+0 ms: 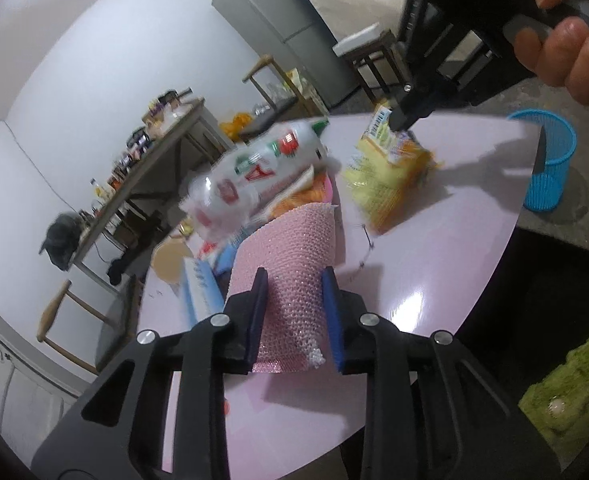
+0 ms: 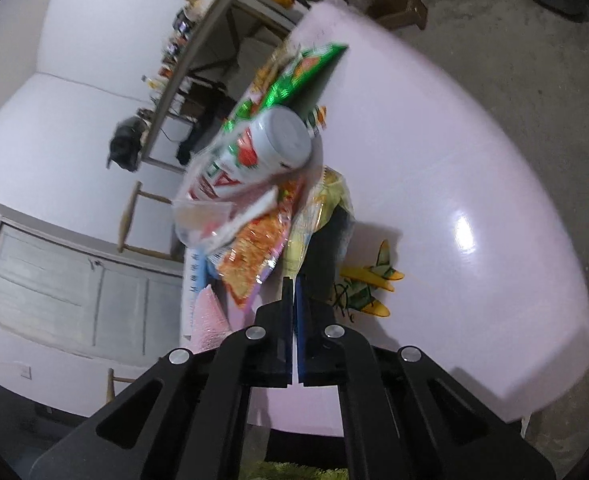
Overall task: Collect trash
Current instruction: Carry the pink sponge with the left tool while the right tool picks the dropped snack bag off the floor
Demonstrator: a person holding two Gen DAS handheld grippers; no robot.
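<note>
I have both claws loaded: my left gripper pinches a pink bubble-wrap sheet, and my right gripper is clenched on what looks, through blur, like a yellow snack wrapper. Next I carry both past the pink table's far edge to the blue mesh bin on open floor. A plastic bottle waits on the pile.

Left tool gripping pink bubble wrap, right tool pinching yellow wrapper, blue basket
</note>
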